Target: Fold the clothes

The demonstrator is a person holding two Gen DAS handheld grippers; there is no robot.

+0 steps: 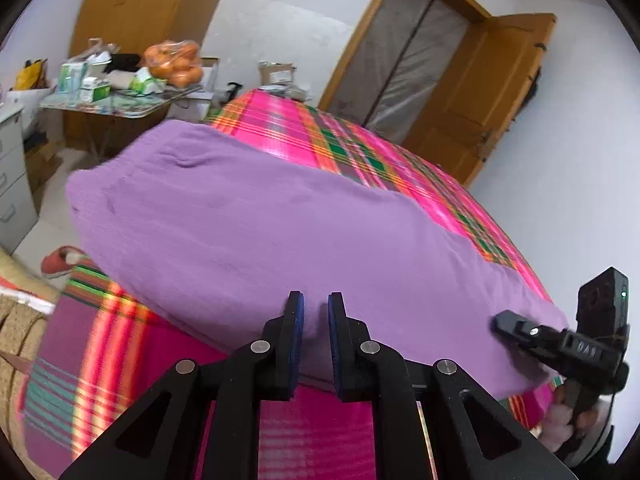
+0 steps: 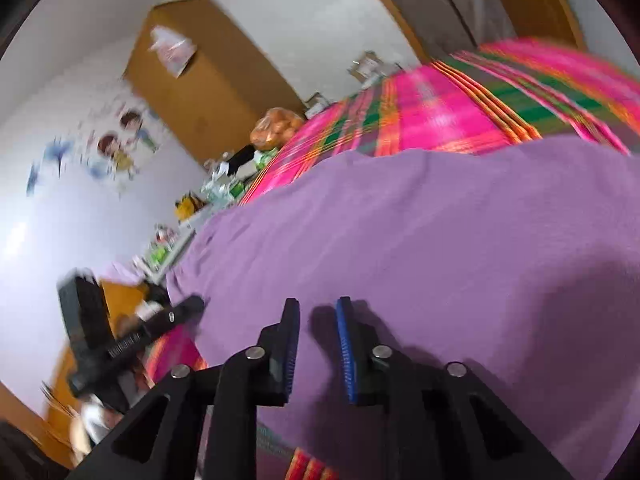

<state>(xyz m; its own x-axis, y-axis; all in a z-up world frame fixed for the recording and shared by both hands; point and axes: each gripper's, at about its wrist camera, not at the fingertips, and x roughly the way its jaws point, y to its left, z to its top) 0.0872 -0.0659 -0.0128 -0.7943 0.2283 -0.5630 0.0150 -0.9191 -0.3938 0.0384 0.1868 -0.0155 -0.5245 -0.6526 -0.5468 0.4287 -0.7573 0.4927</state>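
A purple garment lies spread flat on a bed with a pink, green and orange plaid cover. My left gripper is at the garment's near edge, its jaws a narrow gap apart with a bit of purple fabric between them. My right gripper hovers over the garment, its jaws slightly apart with nothing between them. The right gripper shows in the left wrist view at the garment's near right corner. The left gripper shows blurred in the right wrist view at the garment's left edge.
A cluttered table with boxes and a bag of oranges stands beyond the bed. A grey drawer cabinet is at the left, a red slipper on the floor. A wooden door stands open behind the bed.
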